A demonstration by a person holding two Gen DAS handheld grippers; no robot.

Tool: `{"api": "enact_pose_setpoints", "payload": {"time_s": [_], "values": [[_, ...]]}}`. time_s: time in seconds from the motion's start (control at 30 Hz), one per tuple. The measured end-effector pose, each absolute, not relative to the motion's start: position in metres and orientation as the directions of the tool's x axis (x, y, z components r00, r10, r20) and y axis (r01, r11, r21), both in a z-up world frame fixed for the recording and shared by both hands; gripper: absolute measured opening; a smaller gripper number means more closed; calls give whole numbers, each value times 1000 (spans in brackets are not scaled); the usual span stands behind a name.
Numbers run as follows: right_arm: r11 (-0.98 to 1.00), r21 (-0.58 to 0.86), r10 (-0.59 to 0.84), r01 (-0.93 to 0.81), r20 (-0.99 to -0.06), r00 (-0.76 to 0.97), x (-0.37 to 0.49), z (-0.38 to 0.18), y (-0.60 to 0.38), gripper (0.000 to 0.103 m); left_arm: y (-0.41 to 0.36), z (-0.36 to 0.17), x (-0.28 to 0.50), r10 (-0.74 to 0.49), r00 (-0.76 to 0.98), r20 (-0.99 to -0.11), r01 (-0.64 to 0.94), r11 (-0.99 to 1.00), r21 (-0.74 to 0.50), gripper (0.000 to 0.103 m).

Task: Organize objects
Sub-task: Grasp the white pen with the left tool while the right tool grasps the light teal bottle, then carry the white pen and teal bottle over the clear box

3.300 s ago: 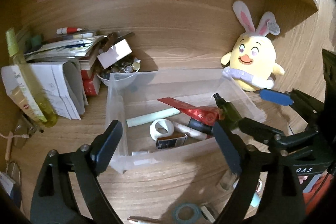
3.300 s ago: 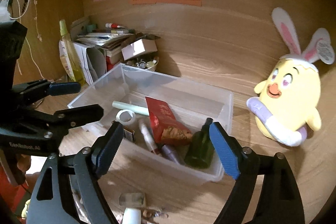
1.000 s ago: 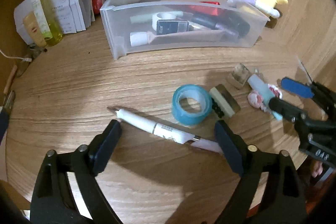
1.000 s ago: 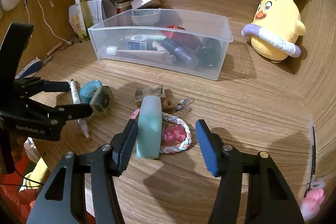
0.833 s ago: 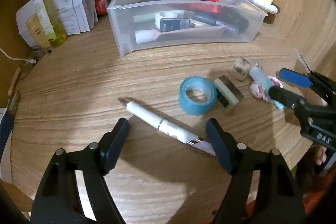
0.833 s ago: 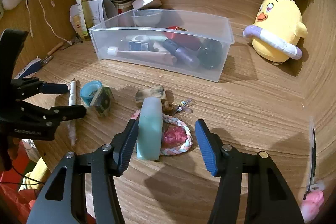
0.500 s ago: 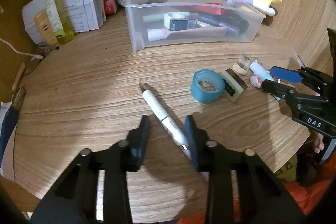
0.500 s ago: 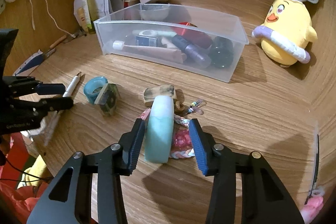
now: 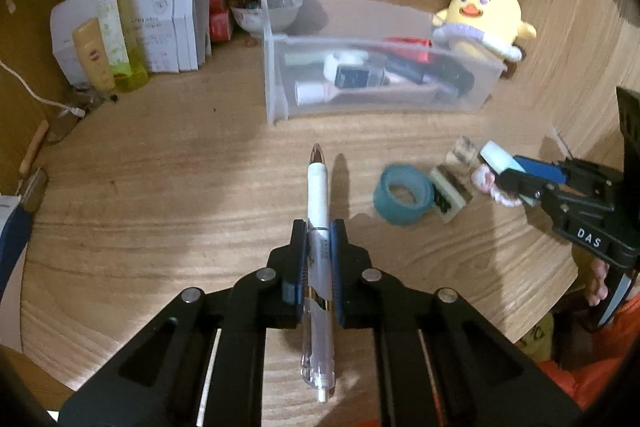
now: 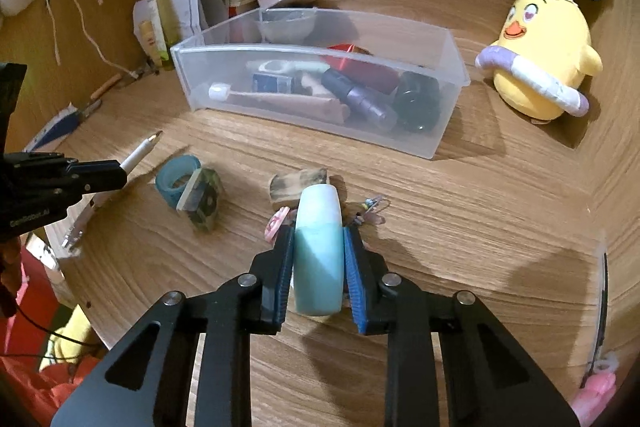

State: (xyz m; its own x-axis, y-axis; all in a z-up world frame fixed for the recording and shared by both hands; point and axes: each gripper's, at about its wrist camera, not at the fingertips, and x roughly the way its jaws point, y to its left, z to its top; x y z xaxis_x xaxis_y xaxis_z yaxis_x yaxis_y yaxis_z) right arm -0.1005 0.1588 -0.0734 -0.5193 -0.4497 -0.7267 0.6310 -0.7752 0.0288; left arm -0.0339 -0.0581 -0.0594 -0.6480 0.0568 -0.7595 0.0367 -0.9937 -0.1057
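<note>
Bare wood across the left and middle of the desk [image 9: 168,187], from its front edge to the clear bin [image 9: 276,87] — open passage. Back left corner blocked by a tall yellow-green bottle [image 9: 114,15], white cartons [image 9: 168,23] and a stack of papers. Toward the right edge, a tight cluster — blue tape roll [image 9: 402,193], small stamp block [image 9: 448,199], amber block [image 10: 298,185], pink braided band [image 10: 276,225]. Bin's open top [image 10: 320,15] unobstructed from above, floor already crowded. Behind its right end, yellow plush chick [image 10: 540,55] against the back wall; clear wood [image 10: 500,227] in front of it.
</note>
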Motion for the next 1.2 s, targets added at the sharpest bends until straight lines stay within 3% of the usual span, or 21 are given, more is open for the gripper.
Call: {"api": "enact_pose_setpoints", "payload": {"time_s": [0.6,1.2], "values": [[-781,69,-535,621,-586,-608,-111,-17,147,23,-53,-7,-58,111,-774,-623,-13,-987,-161,10],[-804,67,-531,590,-526,-664,-146,11,152,23,-51,24,-100,143,-815,-561,-45,-982,-186,10]]}}
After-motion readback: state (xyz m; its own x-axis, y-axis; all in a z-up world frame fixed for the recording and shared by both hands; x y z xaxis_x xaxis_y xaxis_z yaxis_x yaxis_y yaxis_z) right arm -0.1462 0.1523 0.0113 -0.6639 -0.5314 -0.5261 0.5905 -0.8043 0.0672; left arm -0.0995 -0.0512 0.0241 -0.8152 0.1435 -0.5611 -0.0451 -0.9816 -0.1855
